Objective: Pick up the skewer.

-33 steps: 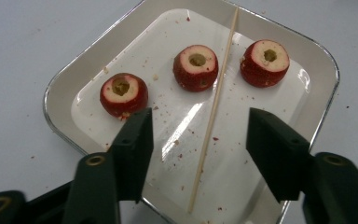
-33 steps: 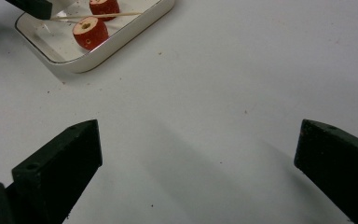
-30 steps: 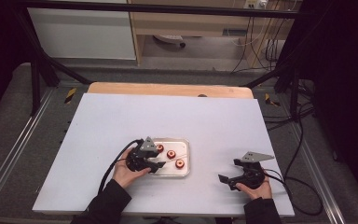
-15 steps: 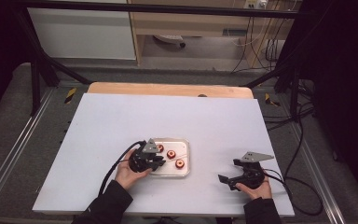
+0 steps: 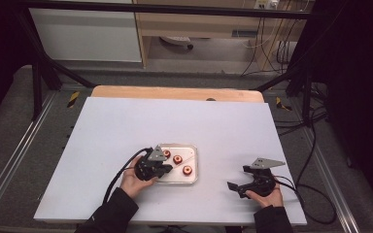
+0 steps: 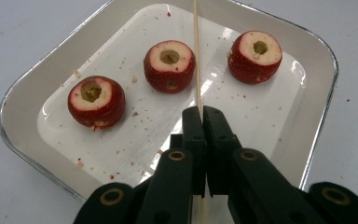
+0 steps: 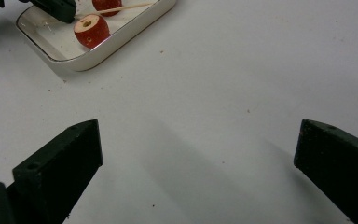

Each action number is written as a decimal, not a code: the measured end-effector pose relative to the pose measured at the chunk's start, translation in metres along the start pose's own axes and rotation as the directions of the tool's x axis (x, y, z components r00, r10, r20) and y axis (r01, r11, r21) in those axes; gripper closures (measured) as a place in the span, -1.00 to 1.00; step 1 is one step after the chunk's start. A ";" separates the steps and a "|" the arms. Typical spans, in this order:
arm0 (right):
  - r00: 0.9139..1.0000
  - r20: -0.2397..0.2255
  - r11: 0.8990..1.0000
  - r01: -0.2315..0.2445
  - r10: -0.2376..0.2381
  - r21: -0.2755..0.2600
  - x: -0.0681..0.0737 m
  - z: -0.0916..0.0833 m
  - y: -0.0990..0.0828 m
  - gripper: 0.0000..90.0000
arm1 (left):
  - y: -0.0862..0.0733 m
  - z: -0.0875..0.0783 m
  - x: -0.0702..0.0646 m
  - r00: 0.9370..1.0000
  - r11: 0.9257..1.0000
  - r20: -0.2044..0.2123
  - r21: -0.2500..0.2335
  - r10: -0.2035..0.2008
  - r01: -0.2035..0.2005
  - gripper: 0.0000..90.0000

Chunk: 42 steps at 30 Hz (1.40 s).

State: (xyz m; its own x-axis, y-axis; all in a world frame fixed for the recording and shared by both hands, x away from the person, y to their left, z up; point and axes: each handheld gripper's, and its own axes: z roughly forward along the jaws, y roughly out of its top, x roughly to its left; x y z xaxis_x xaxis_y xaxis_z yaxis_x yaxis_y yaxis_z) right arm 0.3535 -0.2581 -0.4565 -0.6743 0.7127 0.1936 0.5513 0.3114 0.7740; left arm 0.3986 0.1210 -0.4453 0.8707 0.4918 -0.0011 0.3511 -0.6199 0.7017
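wooden skewer lies across the tray, passing between the middle and right of three cored strawberries. left gripper: jaws have just been closing and are now clamped on the skewer's near part, where a second ago they stood apart above it. the stick is thus secured, apparently ready to be lifted and aimed at a fruit's hole; whether it has left the tray floor is hard to judge. right gripper: jaws spread wide, empty, resting on the table well apart from the tray.
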 end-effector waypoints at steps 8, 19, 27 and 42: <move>1.000 0.000 1.000 -0.001 0.001 0.001 0.000 0.000 0.000 -0.97 | 0.002 -0.007 -0.002 1.000 0.999 0.011 -0.036 -0.005 0.006 0.96; 1.000 0.007 1.000 0.000 0.000 -0.012 0.001 -0.001 0.001 -0.98 | 0.002 -0.020 -0.008 1.000 0.998 0.017 -0.052 -0.020 0.021 0.96; 0.999 0.007 0.999 0.039 -0.039 -0.012 0.008 0.000 0.006 -0.99 | 0.000 -0.027 -0.011 0.999 0.998 0.020 -0.052 -0.034 0.035 0.96; 0.979 0.048 0.980 0.198 -0.199 0.035 0.033 0.008 0.023 -0.96 | 0.006 -0.036 -0.023 0.999 0.998 0.018 -0.050 -0.037 0.038 0.96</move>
State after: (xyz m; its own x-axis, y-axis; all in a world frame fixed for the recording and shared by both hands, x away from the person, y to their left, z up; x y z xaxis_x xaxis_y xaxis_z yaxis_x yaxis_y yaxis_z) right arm 0.3476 -0.2219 -0.4374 -0.7461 0.6658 0.0063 0.4239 0.4678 0.7755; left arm 0.3683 0.1284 -0.4156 0.8632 0.5032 -0.0398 0.3660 -0.5697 0.7359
